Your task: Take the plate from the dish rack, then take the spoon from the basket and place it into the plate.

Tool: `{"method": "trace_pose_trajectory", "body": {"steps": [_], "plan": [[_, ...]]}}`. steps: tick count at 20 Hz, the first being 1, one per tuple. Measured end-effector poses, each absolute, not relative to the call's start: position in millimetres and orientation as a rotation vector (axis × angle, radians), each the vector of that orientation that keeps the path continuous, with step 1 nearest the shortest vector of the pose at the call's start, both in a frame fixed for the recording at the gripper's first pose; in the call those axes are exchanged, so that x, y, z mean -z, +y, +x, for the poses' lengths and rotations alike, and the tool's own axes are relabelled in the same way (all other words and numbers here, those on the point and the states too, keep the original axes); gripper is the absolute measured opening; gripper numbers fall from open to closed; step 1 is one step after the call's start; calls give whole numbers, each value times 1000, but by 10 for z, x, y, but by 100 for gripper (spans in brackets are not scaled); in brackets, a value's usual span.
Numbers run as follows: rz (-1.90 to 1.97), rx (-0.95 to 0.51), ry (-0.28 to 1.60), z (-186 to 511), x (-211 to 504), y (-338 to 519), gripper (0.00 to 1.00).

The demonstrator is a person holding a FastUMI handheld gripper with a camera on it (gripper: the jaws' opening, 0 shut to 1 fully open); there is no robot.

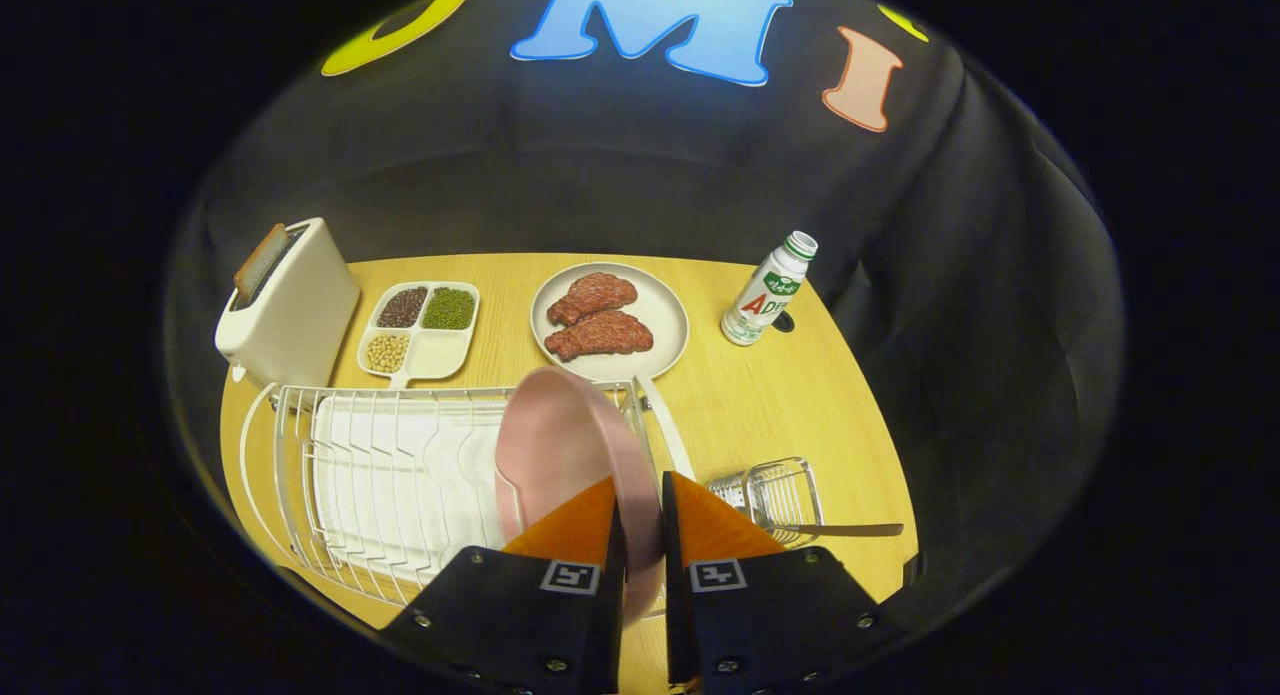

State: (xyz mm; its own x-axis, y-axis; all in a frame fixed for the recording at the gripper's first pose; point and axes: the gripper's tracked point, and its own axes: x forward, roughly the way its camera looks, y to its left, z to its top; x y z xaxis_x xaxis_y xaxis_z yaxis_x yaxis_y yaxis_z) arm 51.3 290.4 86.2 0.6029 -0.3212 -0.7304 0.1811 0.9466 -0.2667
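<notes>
A round wooden table fills the booth, and we take the white wire dish rack as our landmark. At the rack's right end the pink plate stands on edge, and our gripper has both fingers clenched on its rim. Right of the rack, a small wire basket holds the spoon, its handle poking out. We judge the smooth, glossy rim could slip from so narrow a grip, or catch a rack wire if lifted askew. Beyond the rack sit a toaster and a plate of meat.
</notes>
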Motion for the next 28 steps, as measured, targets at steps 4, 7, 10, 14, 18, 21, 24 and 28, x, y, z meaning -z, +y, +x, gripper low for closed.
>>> {"method": "trace_pose_trajectory", "body": {"steps": [4,7,10,14,18,21,24,28], "plan": [[-206,321,875,512,-870,2966,10],[-272,353,865,527,-978,3015,9],[-316,369,845,589,-1136,3021,9],[-291,368,819,621,-1335,2968,9],[-218,322,801,573,-1587,2923,9],[-164,268,792,405,-1771,2876,9],[-132,241,791,129,-1883,2725,9],[-38,192,799,-251,-1973,2563,9]]}}
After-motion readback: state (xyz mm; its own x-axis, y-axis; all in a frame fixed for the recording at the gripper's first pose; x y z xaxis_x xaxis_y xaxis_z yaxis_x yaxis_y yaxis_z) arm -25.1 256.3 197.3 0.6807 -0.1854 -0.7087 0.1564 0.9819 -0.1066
